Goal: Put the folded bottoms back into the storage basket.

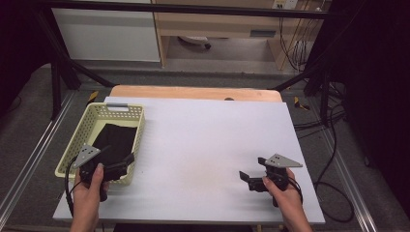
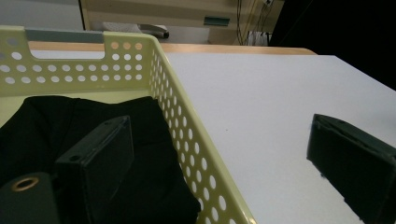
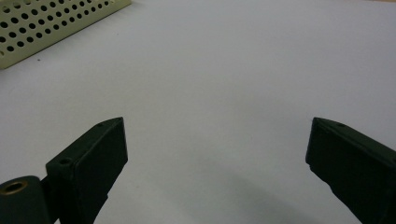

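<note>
High view: my left claw [image 1: 126, 162] hung over the near right corner of the pale yellow perforated basket [image 1: 77, 137] at the left of the white desk [image 1: 208, 140], and my right claw [image 1: 246, 179] hovered above bare desk at the near right, well apart from the basket. Both claws had their jaws spread wide, with nothing between them. The task's thing, a folded black cloth [image 1: 115, 141], lay flat on the basket floor, reaching nearly from wall to wall; its long axis ran near to far, parallel to the basket's long walls, tilted slightly leftward at the near end. Left gripper view: one jaw stood above the cloth [image 2: 93, 135] inside the basket and the other outside over the desk, so that the basket's right wall [image 2: 187, 140] lay between them. I judged this straddling stance to be an approach to the cloth, the jaws open in readiness to pinch it, while my right claw [image 3: 217, 154] waited clear of the work.
</note>
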### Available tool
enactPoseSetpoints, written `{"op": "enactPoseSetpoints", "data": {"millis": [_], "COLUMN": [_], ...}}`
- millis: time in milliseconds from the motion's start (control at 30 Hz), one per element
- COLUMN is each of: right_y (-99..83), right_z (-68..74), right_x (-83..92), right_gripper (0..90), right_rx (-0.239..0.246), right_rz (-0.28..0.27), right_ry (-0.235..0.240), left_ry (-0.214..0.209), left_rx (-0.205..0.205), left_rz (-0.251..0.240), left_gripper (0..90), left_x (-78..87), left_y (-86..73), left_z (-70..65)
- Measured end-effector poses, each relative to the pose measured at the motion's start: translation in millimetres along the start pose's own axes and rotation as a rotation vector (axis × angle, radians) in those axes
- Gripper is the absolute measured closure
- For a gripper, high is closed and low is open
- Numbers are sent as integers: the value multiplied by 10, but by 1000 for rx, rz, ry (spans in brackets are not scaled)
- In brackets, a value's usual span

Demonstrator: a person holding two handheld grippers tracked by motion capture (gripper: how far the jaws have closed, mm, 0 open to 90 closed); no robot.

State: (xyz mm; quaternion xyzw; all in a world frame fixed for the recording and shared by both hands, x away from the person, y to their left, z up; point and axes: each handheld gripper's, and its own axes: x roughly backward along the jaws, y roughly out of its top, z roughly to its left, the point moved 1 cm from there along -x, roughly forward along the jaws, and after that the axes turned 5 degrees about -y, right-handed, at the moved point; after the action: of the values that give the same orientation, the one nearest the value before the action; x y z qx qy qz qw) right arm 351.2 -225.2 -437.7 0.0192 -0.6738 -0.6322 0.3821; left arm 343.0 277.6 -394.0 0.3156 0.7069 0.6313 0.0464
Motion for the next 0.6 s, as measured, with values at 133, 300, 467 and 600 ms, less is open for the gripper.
{"op": "enactPoseSetpoints", "data": {"millis": [133, 300, 467, 600], "right_y": [14, 44, 131, 182], "right_z": [41, 117, 186, 217], "right_x": [-33, -86, -122, -147], "right_gripper": [57, 58, 57, 52], "right_rx": [10, 16, 19, 30], "right_rz": [-15, -33, -65, -74], "right_ry": [-5, 8, 18, 23], "left_ry": [-5, -13, -23, -31], "left_rx": [-2, -5, -11, -13], "left_rz": [4, 3, 0, 2], "left_gripper": [70, 70, 70, 70], "left_x": [-4, -2, 6, 5], "left_y": [2, 9, 22, 22], "left_z": [-26, -59, -102, -132]}}
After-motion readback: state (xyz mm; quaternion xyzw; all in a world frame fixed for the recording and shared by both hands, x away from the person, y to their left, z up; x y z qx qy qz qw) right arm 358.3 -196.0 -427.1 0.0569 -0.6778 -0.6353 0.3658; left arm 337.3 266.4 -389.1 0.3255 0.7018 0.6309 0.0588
